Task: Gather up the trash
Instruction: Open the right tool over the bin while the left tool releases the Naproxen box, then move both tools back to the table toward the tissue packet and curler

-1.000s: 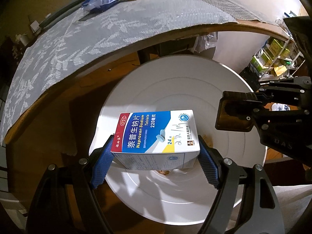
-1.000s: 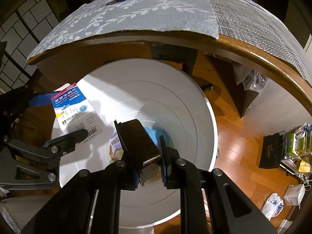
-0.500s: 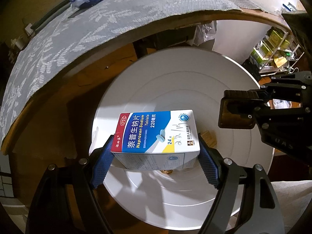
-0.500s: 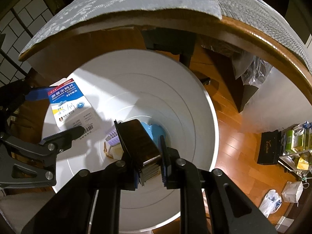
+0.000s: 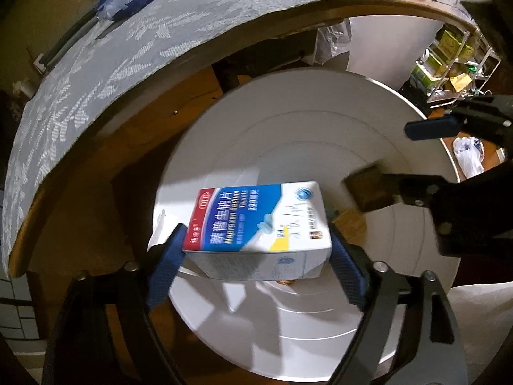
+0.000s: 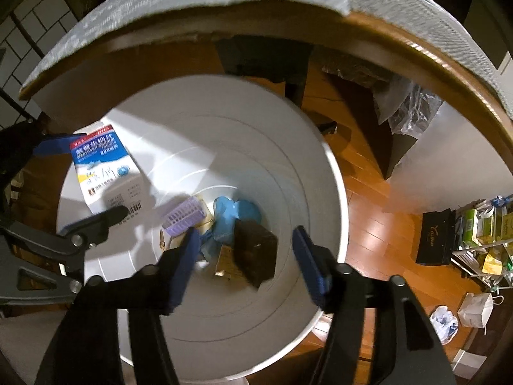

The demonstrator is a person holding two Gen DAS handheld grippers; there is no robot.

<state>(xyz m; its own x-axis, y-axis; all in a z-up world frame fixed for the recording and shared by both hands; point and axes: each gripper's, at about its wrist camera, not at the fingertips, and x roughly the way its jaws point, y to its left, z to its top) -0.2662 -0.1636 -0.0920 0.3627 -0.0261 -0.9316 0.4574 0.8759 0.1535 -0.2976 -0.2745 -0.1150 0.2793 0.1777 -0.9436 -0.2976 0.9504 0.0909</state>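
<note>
Naproxen tablet box (image 5: 261,229) pinched between blue pads of my left gripper (image 5: 256,256), held over white trash bin (image 6: 333,173) mouth, near left rim. Dark brown box (image 6: 256,250) loose between spread fingers of my right gripper (image 6: 247,256), nothing held, apparently dropping onto trash at bottom. Next: centre tablet box above opening, clear of right gripper, then part pads. Worktop (image 5: 192,32) edge overhangs far side.
</note>
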